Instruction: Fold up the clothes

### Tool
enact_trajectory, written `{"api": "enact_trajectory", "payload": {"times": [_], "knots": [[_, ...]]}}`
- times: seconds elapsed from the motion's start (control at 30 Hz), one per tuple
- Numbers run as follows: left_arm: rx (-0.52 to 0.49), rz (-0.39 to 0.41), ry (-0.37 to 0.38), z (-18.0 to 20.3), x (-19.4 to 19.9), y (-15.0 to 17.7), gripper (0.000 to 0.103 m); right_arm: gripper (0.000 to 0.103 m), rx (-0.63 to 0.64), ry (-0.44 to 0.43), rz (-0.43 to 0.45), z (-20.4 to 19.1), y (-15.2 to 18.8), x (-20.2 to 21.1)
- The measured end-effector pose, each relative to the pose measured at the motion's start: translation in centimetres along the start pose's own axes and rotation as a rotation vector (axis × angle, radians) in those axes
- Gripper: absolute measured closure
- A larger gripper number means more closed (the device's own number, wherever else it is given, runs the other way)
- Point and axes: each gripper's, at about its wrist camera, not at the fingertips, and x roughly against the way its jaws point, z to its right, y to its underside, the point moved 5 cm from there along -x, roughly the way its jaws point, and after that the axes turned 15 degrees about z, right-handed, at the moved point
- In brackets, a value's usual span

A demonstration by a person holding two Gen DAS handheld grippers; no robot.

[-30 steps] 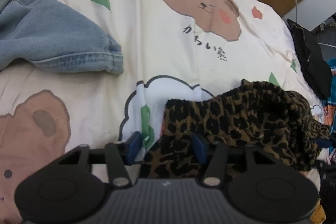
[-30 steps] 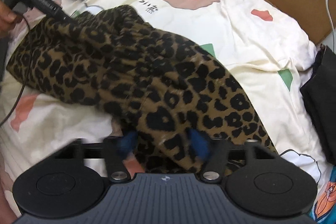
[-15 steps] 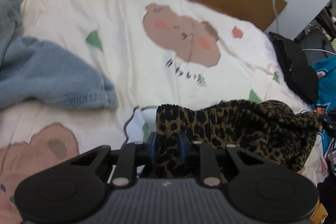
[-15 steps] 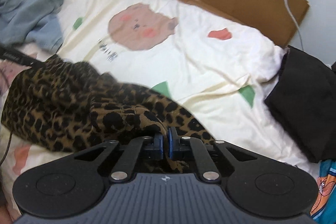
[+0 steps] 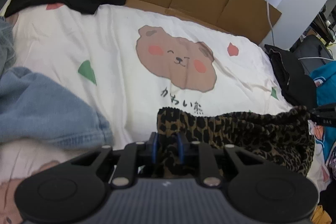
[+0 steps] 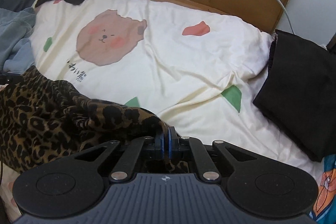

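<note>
We held the brown leopard-print fabric garment (image 5: 241,131) stretched between us above the cream bear-print bedsheet (image 5: 117,51), left gripper (image 5: 167,149) and right gripper (image 6: 166,145) each pinched narrow on one corner (presumably to spread it flat for folding).
</note>
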Motion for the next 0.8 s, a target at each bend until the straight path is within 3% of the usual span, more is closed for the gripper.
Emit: {"api": "enact_trajectory", "payload": {"times": [0.43, 0.6, 0.7, 0.8], "knots": [[-0.048, 0.089, 0.003, -0.9, -3.3, -7.0, 0.086, 0.102, -0.072, 0.012, -0.024, 3.3, -3.9, -5.6], [-0.050, 0.120, -0.015, -1.8, -5.2, -9.4, 0.085, 0.102, -0.111, 0.017, 0.009, 5.0, -6.3, -8.3], [-0.025, 0.014, 0.001, -2.6, -8.1, -8.3, 0.084, 0.102, -0.126, 0.022, -0.002, 5.9, -6.4, -10.3], [-0.008, -0.105, -0.050, -3.8, -10.9, -5.5, 0.082, 0.100, -0.121, 0.007, -0.084, 6.1, -4.7, -13.0]]}}
